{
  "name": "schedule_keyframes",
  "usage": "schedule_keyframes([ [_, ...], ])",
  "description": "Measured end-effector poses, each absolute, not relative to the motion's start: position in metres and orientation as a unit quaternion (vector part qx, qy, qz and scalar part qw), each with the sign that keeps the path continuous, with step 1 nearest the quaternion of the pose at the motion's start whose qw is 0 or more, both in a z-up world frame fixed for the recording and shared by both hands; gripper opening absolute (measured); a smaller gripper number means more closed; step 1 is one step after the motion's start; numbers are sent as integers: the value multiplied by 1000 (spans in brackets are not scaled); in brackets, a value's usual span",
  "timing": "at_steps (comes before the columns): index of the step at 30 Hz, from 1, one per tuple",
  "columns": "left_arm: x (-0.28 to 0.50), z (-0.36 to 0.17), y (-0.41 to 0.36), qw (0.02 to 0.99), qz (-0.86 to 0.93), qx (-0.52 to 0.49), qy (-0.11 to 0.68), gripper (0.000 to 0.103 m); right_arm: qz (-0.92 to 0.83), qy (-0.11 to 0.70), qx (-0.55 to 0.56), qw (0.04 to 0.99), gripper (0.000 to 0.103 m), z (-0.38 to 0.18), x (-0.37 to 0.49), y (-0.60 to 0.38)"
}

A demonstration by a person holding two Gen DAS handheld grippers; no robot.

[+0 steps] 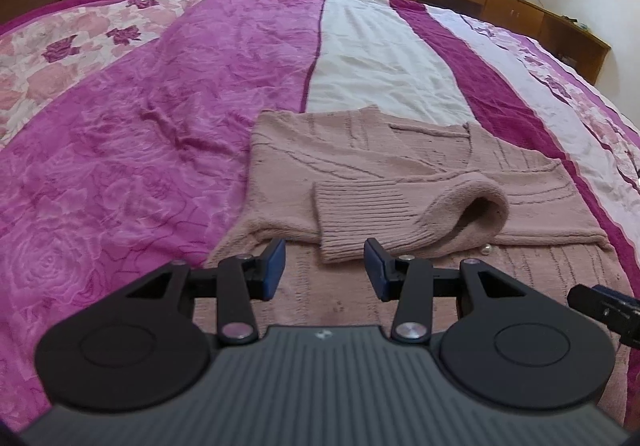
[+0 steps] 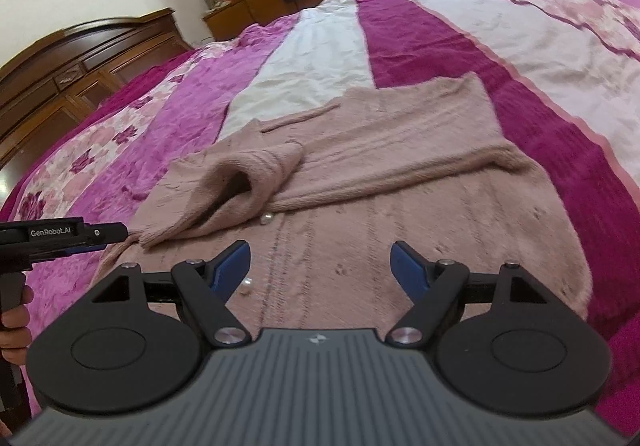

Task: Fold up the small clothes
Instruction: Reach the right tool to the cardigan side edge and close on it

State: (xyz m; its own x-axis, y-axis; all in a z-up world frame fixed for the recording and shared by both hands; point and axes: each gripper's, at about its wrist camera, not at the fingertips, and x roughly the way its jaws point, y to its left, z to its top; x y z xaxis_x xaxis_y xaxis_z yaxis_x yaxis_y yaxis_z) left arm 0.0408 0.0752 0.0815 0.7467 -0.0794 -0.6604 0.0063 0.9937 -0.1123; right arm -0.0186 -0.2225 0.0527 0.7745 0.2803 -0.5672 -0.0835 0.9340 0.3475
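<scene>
Left wrist view showed the left gripper [image 1: 325, 269] spread wide and empty, like the right gripper [image 2: 320, 273], over the pink sweater [image 1: 384, 169] lying mid-bed with sleeves folded in, so the next move probably called for pinching the near hem.

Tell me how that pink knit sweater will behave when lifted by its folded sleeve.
The sweater is probably floppy: its sleeve sags into a soft loop. The fuzzy knit likely grips well. Lifting the sleeve alone would likely undo the fold.
</scene>
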Motion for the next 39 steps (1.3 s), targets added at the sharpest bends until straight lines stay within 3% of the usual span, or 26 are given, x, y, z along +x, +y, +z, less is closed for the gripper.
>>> schedule_keyframes([
  [21, 32, 70, 128, 925, 42, -64, 372, 45, 238, 296, 55, 923, 83, 77, 36, -100],
  [33, 35, 55, 138, 912, 54, -79, 398, 45, 299, 306, -46, 903, 81, 48, 66, -46],
  [36, 36, 53, 138, 911, 56, -80, 401, 45, 292, 307, -68, 903, 75, 40, 71, -38],
  [39, 37, 52, 137, 911, 55, -77, 402, 45, 274, 308, -89, 907, 57, 32, 76, -34],
])
